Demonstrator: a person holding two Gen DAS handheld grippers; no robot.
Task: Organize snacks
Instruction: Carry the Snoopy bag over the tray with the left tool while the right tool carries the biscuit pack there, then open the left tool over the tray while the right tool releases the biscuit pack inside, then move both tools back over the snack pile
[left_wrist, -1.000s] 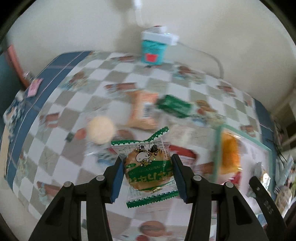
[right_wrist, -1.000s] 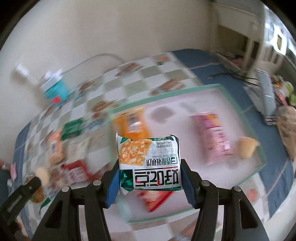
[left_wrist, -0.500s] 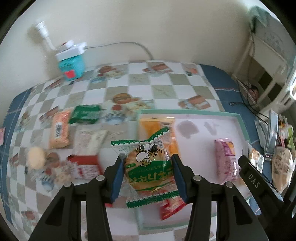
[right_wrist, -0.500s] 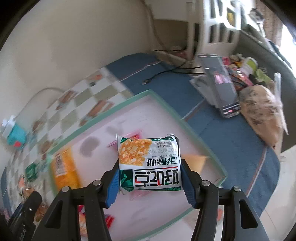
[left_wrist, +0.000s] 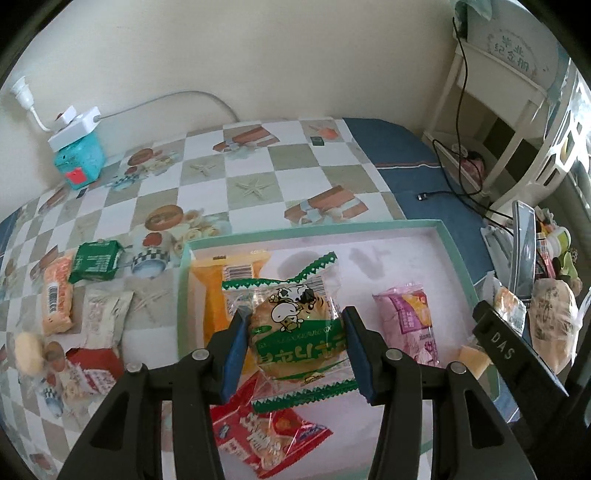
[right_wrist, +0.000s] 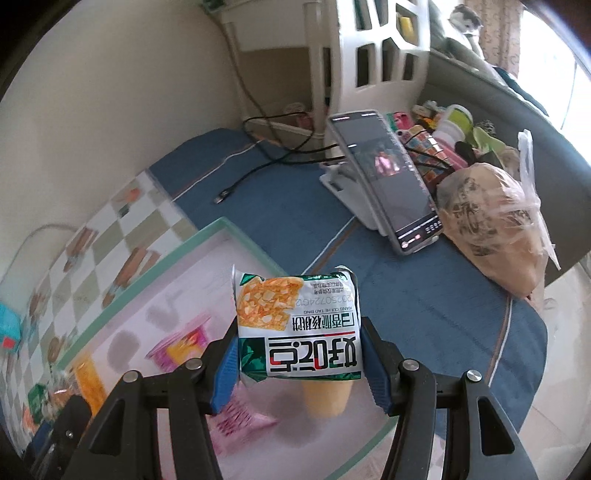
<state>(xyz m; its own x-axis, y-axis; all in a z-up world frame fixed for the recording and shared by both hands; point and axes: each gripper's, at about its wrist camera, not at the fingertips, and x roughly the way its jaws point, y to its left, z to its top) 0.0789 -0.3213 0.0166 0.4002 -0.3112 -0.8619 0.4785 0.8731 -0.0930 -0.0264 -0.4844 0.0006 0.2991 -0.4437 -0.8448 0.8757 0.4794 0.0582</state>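
Both tools swung over from the loose snacks to the teal-rimmed tray (left_wrist: 458, 258). Left tool (left_wrist: 295, 354) is clamped on a cow-print cookie pack (left_wrist: 295, 332), right tool (right_wrist: 299, 365) on a walnut-cake pack (right_wrist: 297, 325), both above the tray.

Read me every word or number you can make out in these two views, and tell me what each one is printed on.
"DAS": on the right gripper, seen from the left wrist.
"XIANG CUI HE TAO BING": on the cracker pack, upside down.
"20250724": date stamp on that pack; its end is unclear.
Large Chinese characters on that pack: not transcribed.
Cow cookie packet, red packet, pink packet, wall plaque: unreadable.
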